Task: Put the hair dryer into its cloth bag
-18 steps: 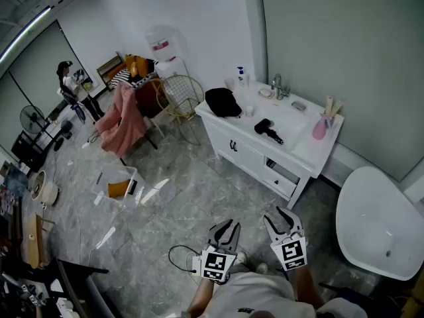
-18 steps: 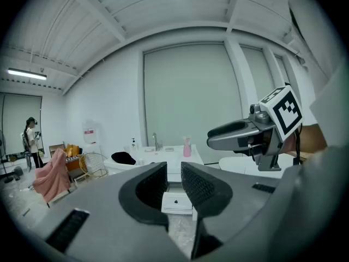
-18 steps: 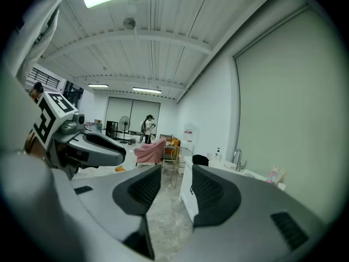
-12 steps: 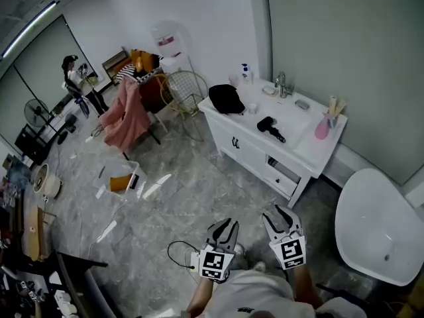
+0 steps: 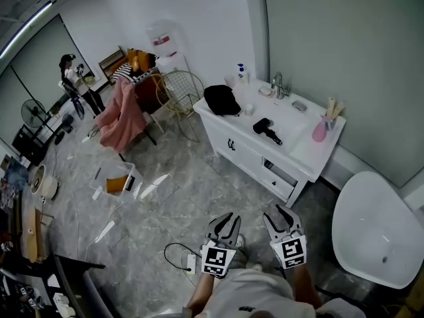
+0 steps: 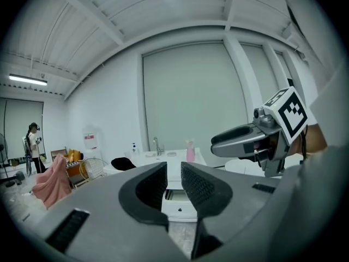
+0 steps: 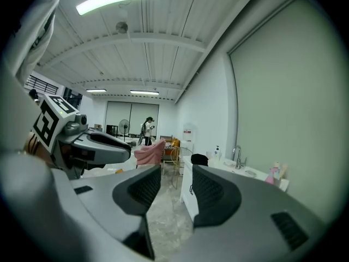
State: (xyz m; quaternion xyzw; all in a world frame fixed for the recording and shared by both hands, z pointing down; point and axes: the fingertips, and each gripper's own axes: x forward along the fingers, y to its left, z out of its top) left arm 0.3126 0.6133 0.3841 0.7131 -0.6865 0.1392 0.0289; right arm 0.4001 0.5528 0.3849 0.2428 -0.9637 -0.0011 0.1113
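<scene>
One hair dryer (image 5: 267, 130), black and compact, lies on its side on the white vanity counter (image 5: 301, 152), forward of the tap, with nothing touching it. I judge it a rigid plastic shell, heavier toward the motor end and smooth enough to slip in a loose pinch. The handle looks the best place to take hold, being narrower than the barrel and less likely to roll. Its cord cannot be made out from here.

A dark, slumped heap at the counter's left end is probably the cloth bag (image 5: 222, 101). It looks soft and light, and likely to collapse shut unless one edge of its mouth is held up. Both things are well apart from the person.

The left gripper (image 5: 227, 220) and right gripper (image 5: 278, 215) are held low before the body, over the grey floor. Each has its jaws drawn nearly together, with nothing between them.

Against the earlier frames little differs. Dryer and bag have not moved, the grippers keep their closure, and only the view has swung slightly.
</scene>
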